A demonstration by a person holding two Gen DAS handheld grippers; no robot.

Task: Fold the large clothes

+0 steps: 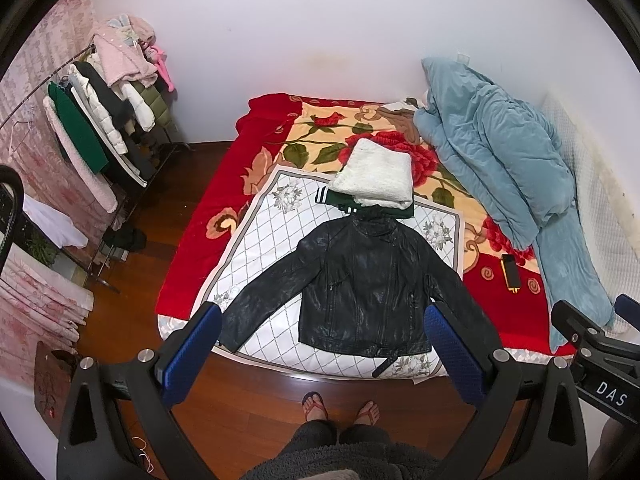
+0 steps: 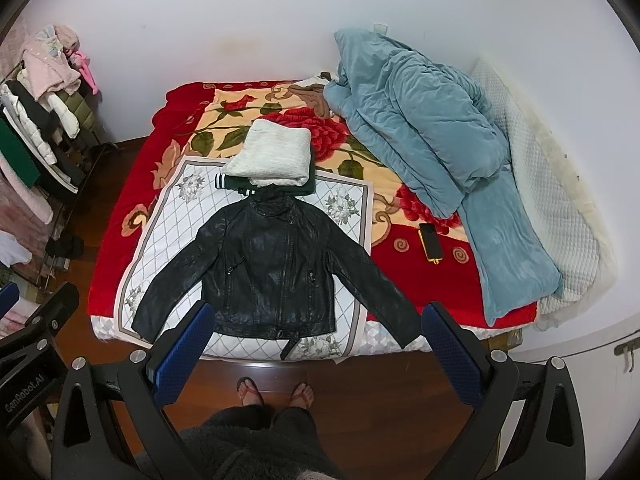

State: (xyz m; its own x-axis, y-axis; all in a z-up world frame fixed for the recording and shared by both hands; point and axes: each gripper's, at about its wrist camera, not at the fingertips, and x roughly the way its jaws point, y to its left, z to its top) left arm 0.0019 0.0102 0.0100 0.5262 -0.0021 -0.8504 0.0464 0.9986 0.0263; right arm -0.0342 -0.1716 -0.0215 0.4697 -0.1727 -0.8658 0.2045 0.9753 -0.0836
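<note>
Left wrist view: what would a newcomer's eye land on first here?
The black leather jacket, spread flat with sleeves out on the white patterned cloth at the bed's near edge. Behind its collar sits a folded white fleece, and a rumpled blue quilt fills the bed's right side. Both tongs hang open, empty.

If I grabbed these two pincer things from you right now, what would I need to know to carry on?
Left gripper: open, empty, held above the bed's near edge.
Right gripper: open, empty, same height.
Black leather jacket: flat, front up, sleeves spread, on the white patterned cloth. Not folded yet.
Done, it seems: a white fluffy garment folded on top of a green one, just beyond the collar.
Left: fold the sleeves in, then the body, probably add it to the stack.
Mind the phone on the red blanket.
</note>
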